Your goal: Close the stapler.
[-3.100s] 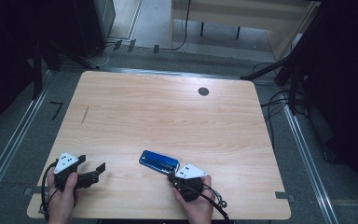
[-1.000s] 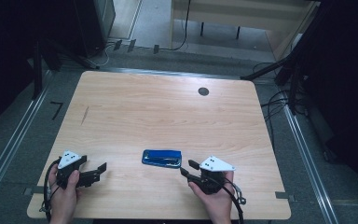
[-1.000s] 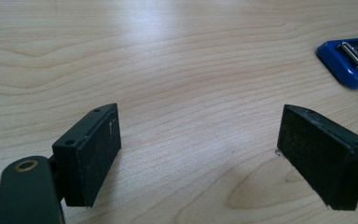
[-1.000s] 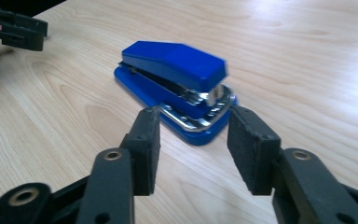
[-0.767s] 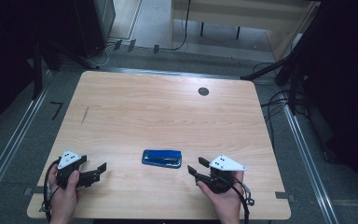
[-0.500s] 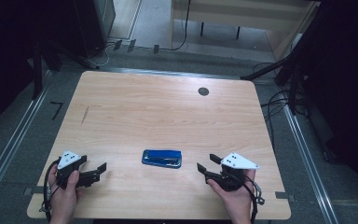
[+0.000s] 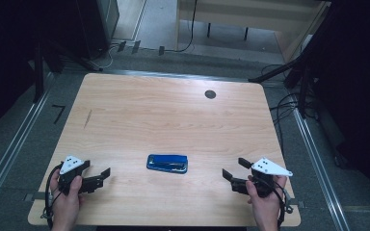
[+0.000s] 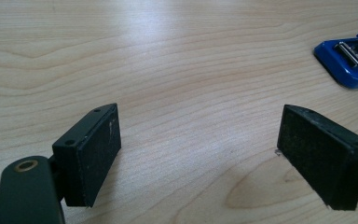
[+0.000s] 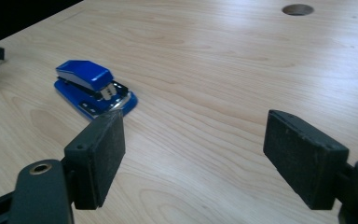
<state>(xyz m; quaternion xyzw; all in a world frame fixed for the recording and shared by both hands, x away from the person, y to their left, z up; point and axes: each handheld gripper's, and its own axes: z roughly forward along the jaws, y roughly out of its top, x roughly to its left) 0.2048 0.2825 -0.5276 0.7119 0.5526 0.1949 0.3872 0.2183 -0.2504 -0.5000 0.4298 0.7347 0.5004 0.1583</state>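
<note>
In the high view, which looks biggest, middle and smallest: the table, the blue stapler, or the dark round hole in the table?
1. The table looks biggest by far.
2. The blue stapler comes next.
3. The dark round hole looks smallest. It lies farther from the camera than the stapler, which shrinks it a little.

1. The stapler [image 7: 167,163] is bright blue, with silver metal parts.
2. The table [image 7: 173,120] is pale wood with a wavy grain and one dark round hole [image 7: 210,94].
3. Both grippers, left [image 7: 99,176] and right [image 7: 233,169], are black with pale grey top plates.
</note>
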